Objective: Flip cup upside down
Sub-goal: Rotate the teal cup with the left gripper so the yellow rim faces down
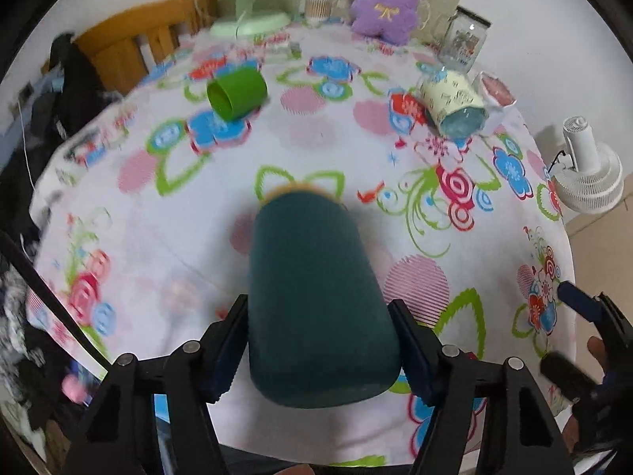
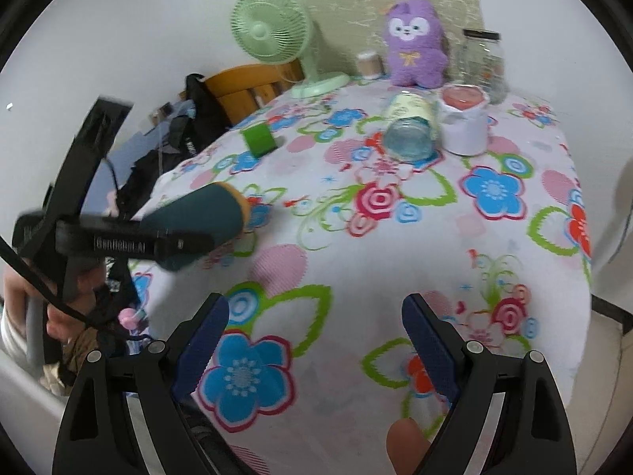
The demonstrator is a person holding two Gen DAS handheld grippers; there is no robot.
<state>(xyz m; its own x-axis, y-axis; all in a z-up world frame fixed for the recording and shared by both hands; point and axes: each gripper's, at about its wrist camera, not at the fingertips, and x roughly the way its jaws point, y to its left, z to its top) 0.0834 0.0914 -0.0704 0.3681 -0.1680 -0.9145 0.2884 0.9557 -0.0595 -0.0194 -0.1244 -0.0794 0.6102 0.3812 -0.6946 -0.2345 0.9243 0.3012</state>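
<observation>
Table under a floral cloth (image 2: 356, 261); white wall behind, green fan (image 2: 273, 27) at 11 o'clock, purple plush (image 2: 415, 43) at 12. Green cup (image 1: 237, 93) on its side, contents unseen. Pale jar (image 2: 411, 126) lying down, apparently empty. My left gripper (image 1: 316, 352) clamps the dark teal cup (image 1: 316, 297), tilted above the cloth. My right gripper (image 2: 316, 352) spread apart, holding nothing

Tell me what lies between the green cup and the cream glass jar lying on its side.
Only bare floral tablecloth separates the green cup from the jar; the left wrist view shows it best.
</observation>
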